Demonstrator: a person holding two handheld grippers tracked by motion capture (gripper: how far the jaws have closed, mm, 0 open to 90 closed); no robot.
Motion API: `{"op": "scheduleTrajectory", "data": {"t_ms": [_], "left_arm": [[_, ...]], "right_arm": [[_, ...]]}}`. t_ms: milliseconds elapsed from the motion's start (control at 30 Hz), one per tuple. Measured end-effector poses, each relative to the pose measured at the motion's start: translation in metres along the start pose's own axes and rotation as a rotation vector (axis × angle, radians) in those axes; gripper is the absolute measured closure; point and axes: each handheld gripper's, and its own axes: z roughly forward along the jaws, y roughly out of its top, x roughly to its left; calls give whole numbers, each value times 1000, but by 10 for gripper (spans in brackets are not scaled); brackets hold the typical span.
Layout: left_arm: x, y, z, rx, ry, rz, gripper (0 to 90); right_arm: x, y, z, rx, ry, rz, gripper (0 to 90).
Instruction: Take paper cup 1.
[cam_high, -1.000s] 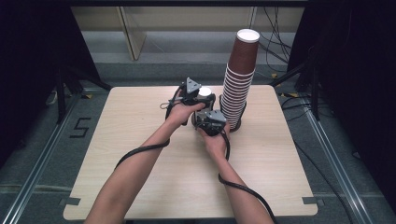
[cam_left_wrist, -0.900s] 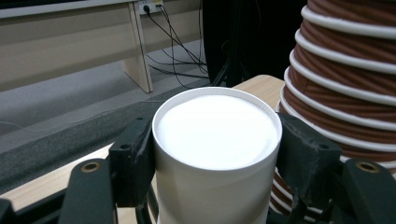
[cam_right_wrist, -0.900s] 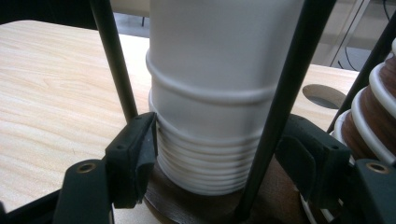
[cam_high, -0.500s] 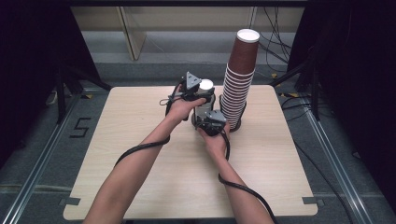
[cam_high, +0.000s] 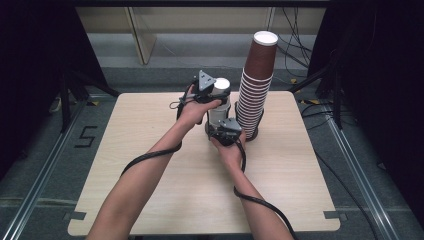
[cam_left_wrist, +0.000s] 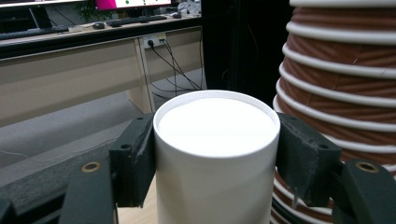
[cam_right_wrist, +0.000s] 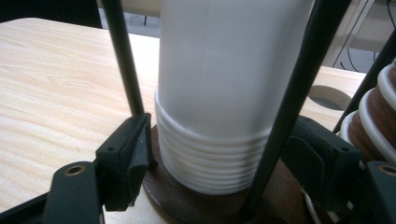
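The left gripper (cam_high: 216, 91) is clamping the top white cup (cam_left_wrist: 215, 154) of a stack of white cups (cam_right_wrist: 219, 154), its fingers (cam_left_wrist: 133, 161) pressing on both sides just under the cup's closed flat end. In the high view this cup (cam_high: 220, 95) is standing upright above the counter (cam_high: 125, 150), just left of the tall stack of brown cups (cam_high: 256, 85).

The white stack is sitting on a dark round base (cam_right_wrist: 187, 200), with thin black rods (cam_right_wrist: 123, 60) rising around it. The rolled rims of the lower white cups are showing as a band of rings just above the base.

The right gripper (cam_right_wrist: 219, 179) is sitting low at the foot of the white stack, level with those rims. Its fingers (cam_right_wrist: 128, 161) have just been opening and are now standing apart, one on each side of the rims with a gap showing on both sides; they are not pressing on the cups. In the high view the right gripper (cam_high: 227, 131) is lying directly in front of the white stack, close beside the foot of the brown stack.

The brown cups (cam_left_wrist: 345, 93) are filling the right side of the left gripper view, very near the held cup; contact between them cannot be told.
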Motion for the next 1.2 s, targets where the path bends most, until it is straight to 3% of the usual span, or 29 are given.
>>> {"op": "scheduleTrajectory", "data": {"t_ms": [33, 167, 267, 300, 333, 400, 567, 600, 667, 1100, 1133, 1200], "left_arm": [[0, 1, -1, -2, 1, 1, 335], [0, 6, -6, -9, 5, 4, 335], [0, 10, -11, -22, 11, 6, 335], [0, 12, -13, -22, 13, 6, 335], [0, 13, -15, -28, 12, 6, 335], [0, 17, -20, -35, 14, 13, 335], [0, 27, -35, -43, 8, 37, 334], [0, 28, -38, -38, 5, 38, 334], [-1, 28, -44, -25, -3, 44, 333], [-8, 10, -85, 34, -50, 58, 333], [-8, 9, -87, 39, -53, 63, 333], [-10, 2, -92, 56, -66, 68, 333]], "right_arm": [[2, 0, -1, 6, 8, 32, 260], [2, -1, -3, -5, 15, 1, 246], [2, -1, -8, -4, 12, 17, 241], [1, -1, -9, -7, 17, -8, 238], [2, -1, -11, -13, 20, 18, 238], [1, 1, -17, -14, 39, 18, 236], [-2, 7, -31, -9, 66, 5, 230], [-4, 9, -35, -16, 61, -27, 226], [-6, 11, -40, -31, 75, -55, 223], [-21, 18, -90, -19, 177, -70, 210], [-24, 18, -92, -29, 185, -97, 209], [-26, 18, -100, -20, 203, -85, 205]]}}
